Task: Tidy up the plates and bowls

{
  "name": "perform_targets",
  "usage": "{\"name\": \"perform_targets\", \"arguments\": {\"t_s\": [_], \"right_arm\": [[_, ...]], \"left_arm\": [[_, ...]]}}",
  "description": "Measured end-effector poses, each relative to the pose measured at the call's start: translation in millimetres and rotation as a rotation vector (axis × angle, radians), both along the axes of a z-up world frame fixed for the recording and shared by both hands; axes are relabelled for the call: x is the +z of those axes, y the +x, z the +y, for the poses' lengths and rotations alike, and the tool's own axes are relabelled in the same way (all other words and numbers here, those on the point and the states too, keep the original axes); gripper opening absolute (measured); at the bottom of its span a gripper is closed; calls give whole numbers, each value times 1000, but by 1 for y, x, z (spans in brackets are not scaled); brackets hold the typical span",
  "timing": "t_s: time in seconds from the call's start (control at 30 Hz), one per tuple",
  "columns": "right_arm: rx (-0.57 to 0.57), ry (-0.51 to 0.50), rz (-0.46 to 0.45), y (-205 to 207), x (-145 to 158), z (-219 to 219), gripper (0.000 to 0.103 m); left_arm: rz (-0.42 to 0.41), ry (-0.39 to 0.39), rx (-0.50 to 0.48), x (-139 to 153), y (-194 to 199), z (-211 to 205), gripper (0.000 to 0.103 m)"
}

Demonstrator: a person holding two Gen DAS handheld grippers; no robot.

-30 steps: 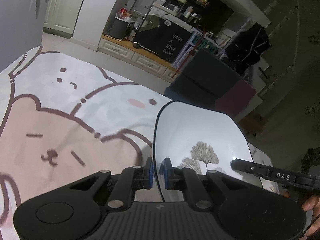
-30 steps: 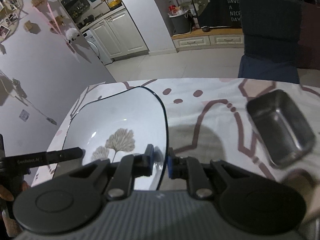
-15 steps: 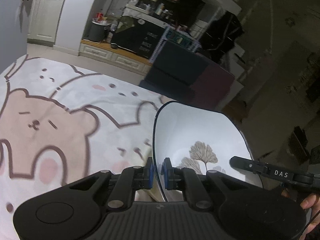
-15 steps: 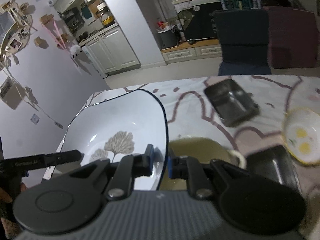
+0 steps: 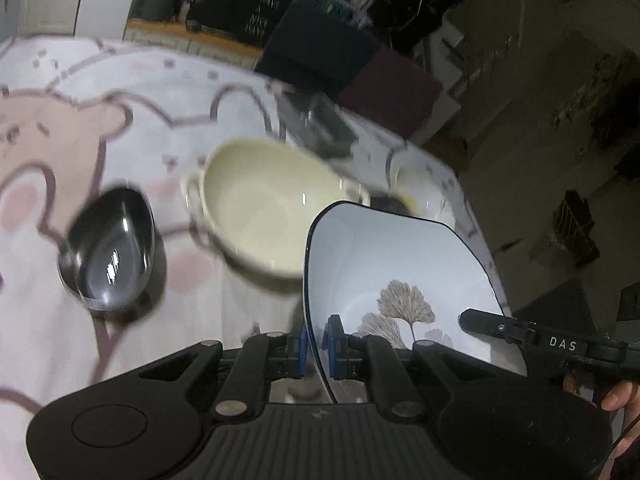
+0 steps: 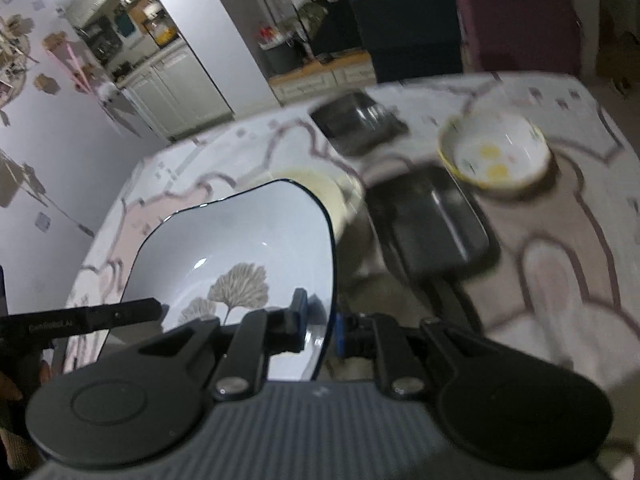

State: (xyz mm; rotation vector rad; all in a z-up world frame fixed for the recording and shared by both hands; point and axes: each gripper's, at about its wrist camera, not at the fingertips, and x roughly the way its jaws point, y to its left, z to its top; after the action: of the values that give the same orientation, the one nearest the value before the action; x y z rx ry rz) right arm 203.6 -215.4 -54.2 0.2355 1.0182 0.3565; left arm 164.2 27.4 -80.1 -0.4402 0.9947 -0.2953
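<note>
Both grippers (image 5: pixel 316 346) on plate (image 5: pixel 392 264) rim

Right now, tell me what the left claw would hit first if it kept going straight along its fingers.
Most likely the cream two-handled bowl on the table. The left claw, shut on the white plate's rim, points down toward that bowl's near side. Depth is unclear through the blur, so the tablecloth just short of it is possible.
</note>
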Motion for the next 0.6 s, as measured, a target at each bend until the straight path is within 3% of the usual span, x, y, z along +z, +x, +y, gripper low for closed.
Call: {"name": "perform_targets", "arguments": {"t_s": [0.4, 0.6], "right_arm": [[27, -45, 216, -22, -77, -11, 18], [34, -68, 285, -19, -94, -5, 19]], "left_arm": [[194, 2, -11, -67, -11, -6, 11], [222, 12, 7, -77, 1, -4, 11]]}}
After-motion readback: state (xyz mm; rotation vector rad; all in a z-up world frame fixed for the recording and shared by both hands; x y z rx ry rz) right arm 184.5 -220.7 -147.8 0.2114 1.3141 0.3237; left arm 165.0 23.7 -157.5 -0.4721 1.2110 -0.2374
